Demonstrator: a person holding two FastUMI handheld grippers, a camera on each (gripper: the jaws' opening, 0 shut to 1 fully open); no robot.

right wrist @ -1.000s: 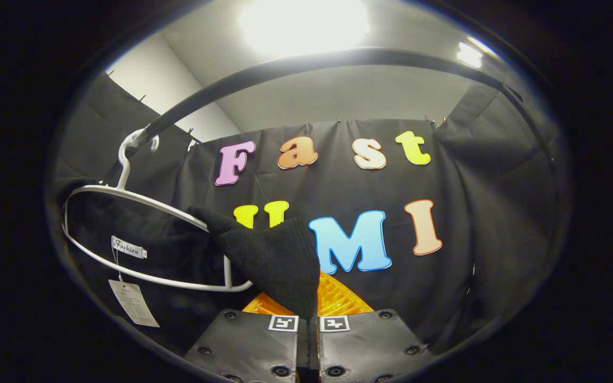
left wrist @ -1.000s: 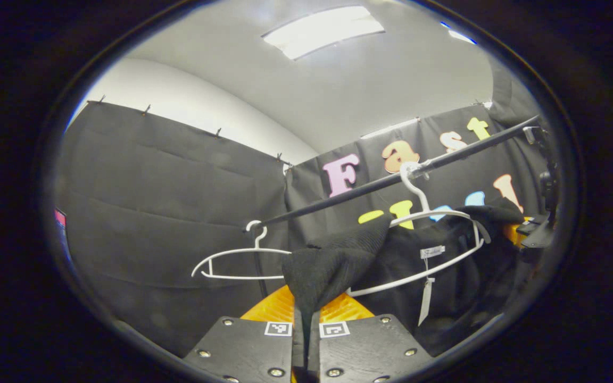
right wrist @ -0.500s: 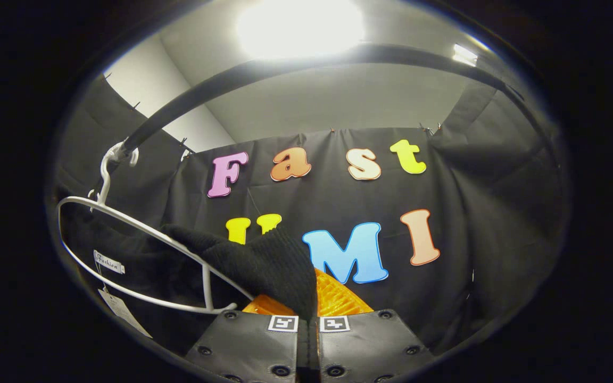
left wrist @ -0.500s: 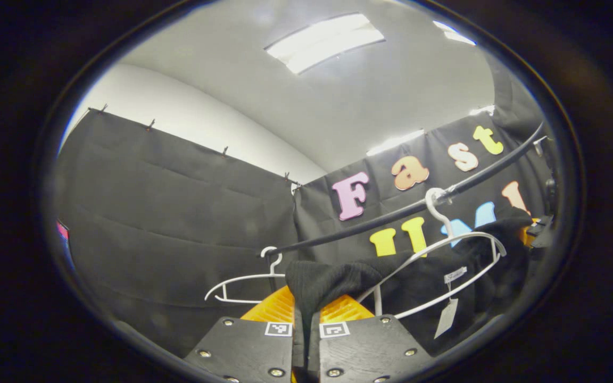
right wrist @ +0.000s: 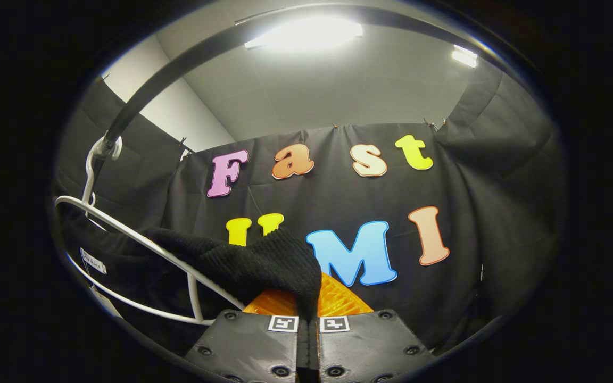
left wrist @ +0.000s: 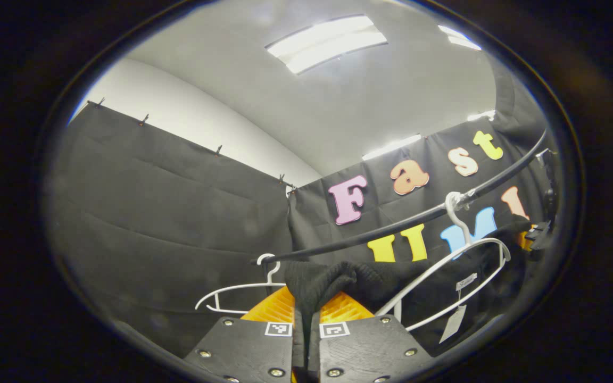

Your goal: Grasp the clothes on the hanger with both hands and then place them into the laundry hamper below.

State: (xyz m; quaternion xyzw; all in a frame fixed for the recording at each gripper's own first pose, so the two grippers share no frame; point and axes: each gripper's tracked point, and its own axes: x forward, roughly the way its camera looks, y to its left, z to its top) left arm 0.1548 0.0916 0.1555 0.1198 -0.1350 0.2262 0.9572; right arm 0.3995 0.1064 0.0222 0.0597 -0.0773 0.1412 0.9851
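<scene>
A black knit garment (left wrist: 370, 282) hangs partly on a white hanger (left wrist: 461, 271) hooked on a black rail (left wrist: 391, 226). My left gripper (left wrist: 305, 319) is shut on one bunched shoulder of the garment, which stretches rightward toward the hanger. In the right gripper view the same black knit garment (right wrist: 253, 263) rises from my right gripper (right wrist: 309, 322), which is shut on its other shoulder. There the white hanger (right wrist: 141, 250) sits to the left with the cloth pulled off its near arm. A paper tag (left wrist: 451, 323) dangles from the collar. The other gripper (left wrist: 538, 236) shows at the far right edge.
A second, bare white hanger (left wrist: 237, 292) hangs on the rail to the left. The rail (right wrist: 179, 58) arches overhead in the right gripper view. Black cloth walls close in on all sides, with ceiling lights (left wrist: 328, 42) above.
Both grippers have lifted and drawn the garment's shoulders off the hanger arms. The hanger has tilted and sits lower and farther to the side in both views.
</scene>
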